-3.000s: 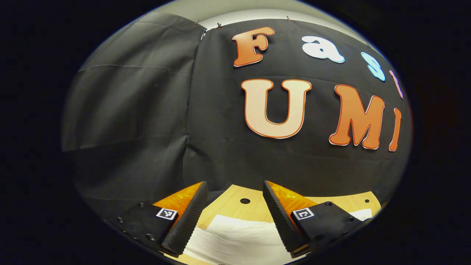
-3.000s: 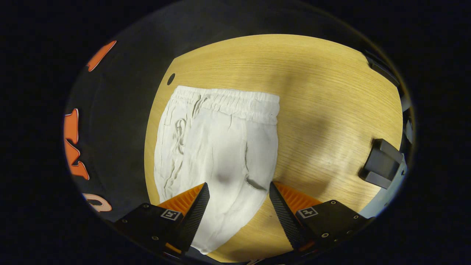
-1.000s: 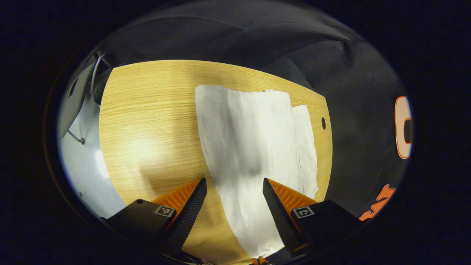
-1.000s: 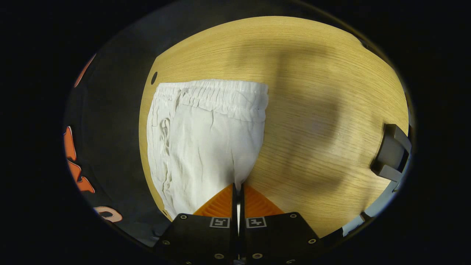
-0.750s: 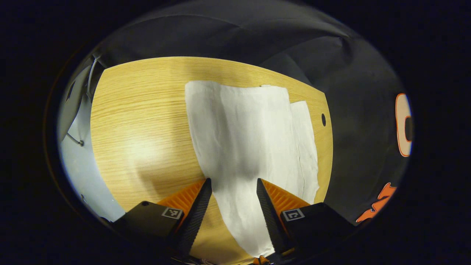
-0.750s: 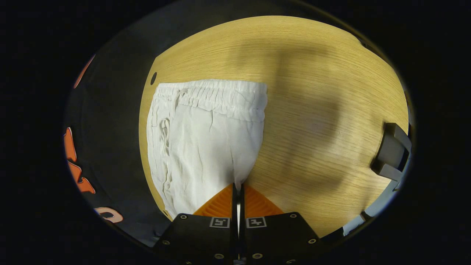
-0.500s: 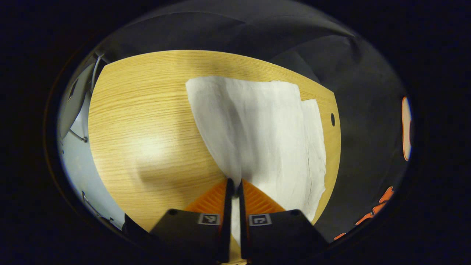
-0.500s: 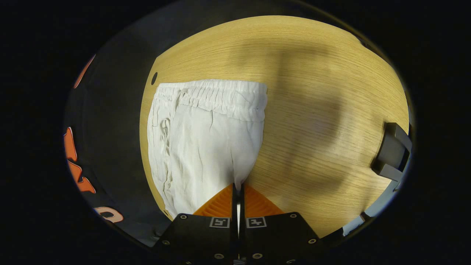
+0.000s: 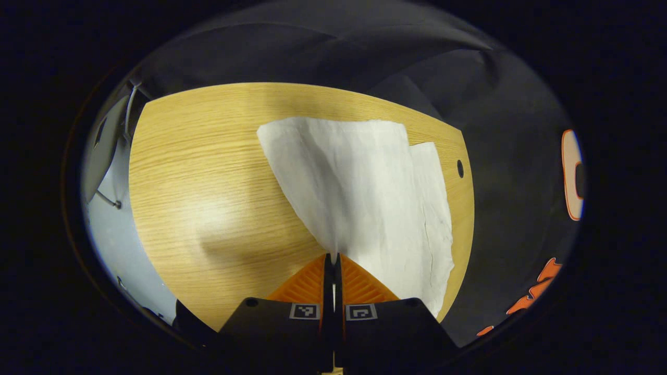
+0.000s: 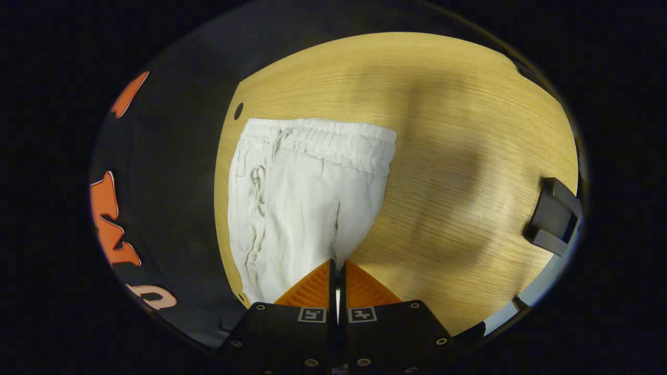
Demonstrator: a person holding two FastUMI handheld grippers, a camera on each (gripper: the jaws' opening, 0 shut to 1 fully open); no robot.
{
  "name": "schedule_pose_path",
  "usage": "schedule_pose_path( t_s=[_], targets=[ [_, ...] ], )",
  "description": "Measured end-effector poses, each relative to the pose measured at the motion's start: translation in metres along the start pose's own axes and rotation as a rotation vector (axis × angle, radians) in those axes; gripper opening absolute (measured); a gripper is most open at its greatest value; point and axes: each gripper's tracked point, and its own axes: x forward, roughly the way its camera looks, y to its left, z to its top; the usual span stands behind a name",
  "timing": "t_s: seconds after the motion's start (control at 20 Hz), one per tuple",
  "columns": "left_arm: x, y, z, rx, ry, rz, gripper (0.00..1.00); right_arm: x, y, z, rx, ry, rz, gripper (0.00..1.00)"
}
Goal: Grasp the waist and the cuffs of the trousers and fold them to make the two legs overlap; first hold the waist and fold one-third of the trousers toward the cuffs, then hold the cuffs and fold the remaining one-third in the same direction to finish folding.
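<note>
Left gripper view, left hand-held gripper (image 9: 333, 258) pinching trousers (image 9: 365, 192) edge, bare table (image 9: 208, 172) alongside

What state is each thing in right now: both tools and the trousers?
Left tool: shut on the trousers' leg edge.
Right tool: shut on the trousers near the crotch.
Trousers: lying on the table, pinched edges lifted, waistband flat, legs not overlapped.
</note>
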Motion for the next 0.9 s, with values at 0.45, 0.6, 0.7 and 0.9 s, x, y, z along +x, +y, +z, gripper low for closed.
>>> schedule_pose_path(
  t_s=[0.45,0.6,0.7,0.9],
  targets=[
    [-0.036,-0.087,0.021,0.113,-0.054,-0.13,0.04,-0.028,0.09,0.014,-0.106,-0.028,0.166,0.0],
    [-0.028,-0.113,0.03,0.145,-0.055,-0.143,0.05,-0.022,0.12,0.023,-0.114,-0.041,0.198,0.0],
    [-0.023,-0.129,0.03,0.169,-0.051,-0.148,0.03,-0.018,0.135,0.03,-0.124,-0.045,0.203,0.0],
    [-0.014,-0.165,0.041,0.21,-0.063,-0.143,0.05,-0.006,0.166,0.047,-0.151,-0.061,0.199,0.0]
  ],
)
